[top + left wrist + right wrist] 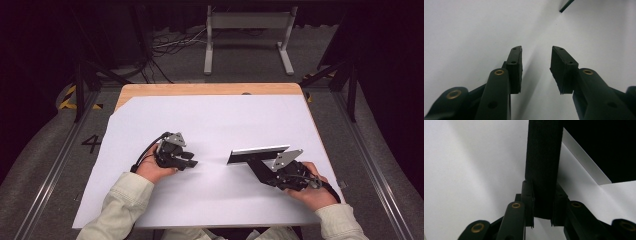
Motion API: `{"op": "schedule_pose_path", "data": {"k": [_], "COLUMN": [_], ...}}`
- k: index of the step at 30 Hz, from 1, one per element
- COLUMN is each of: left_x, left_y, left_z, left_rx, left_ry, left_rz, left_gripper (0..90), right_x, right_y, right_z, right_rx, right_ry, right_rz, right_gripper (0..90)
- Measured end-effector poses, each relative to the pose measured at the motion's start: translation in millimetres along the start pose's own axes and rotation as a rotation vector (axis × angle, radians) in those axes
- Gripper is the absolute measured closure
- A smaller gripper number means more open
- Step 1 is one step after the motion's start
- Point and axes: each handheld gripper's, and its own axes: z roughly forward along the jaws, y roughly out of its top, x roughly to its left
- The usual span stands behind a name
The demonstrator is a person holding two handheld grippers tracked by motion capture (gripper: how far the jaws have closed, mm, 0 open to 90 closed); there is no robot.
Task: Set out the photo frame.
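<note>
Right gripper [260, 167]: you have its jaws clamped on the handle of a black squeegee [257, 154], and in the right gripper view the flat black handle [544, 167] stands straight up between the two pads, pinched near its lower end. That low, centred pinch looks chosen so the tool cannot swing sideways as you steer it.

Squeegee: it sits on the right half of the white sheet [210, 120], in front of your right hand [312, 192]. Its long pale blade edge runs roughly across the table, tilted a little (I cannot tell whether the edge is touching the sheet or held just above it).

Left gripper [190, 160]: its jaws stand apart with nothing between them; the left gripper view shows bare white sheet in the gap. It rests low over the left half of the sheet, jaws pointing toward the squeegee but well apart from it.

Why the left waits there: my guess is that you keep it ready to steady the sheet or take the tool.

White sheet: it covers nearly all of the wooden table [200, 89], leaving a strip bare at the far edge, likely as a plain working surface for the blade.
</note>
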Motion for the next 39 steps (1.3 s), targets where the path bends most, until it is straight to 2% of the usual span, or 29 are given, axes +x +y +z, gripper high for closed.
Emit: {"op": "schedule_pose_path", "data": {"k": [4, 8, 14, 22, 32, 39], "left_x": [-0.1, -0.5, -1.6, -3.5, -6.4, -10.9], "left_y": [0.4, 0.8, 2.7, 5.3, 8.9, 13.9], "left_z": [0.6, 1.6, 0.9, -1.4, 0.4, 8.2], "left_rx": [0.000, -0.004, -0.008, -0.051, -0.109, -0.126], "left_ry": [0.000, 0.001, 0.007, 0.025, 0.027, 0.026], "left_rz": [0.002, -0.001, 0.011, 0.014, -0.001, -0.002], "left_gripper": [62.5, 62.5, 63.6, 66.3, 73.5, 77.9], "right_x": [-0.3, -1.6, -0.9, 1.1, -8.4, -16.4], "right_y": [0.1, -0.3, 0.2, 1.6, -10.3, -21.1], "right_z": [-3.6, -11.9, -22.6, -41.2, -63.9, -75.1], "right_rx": [-0.003, -0.026, -0.047, -0.105, -0.191, -0.253], "right_ry": [-0.012, -0.016, -0.033, -0.047, -0.083, -0.120], "right_rz": [0.006, 0.033, 0.024, 0.023, 0.094, 0.147], "right_gripper": [73.2, 69.0, 67.4, 66.2, 62.9, 63.7]}}
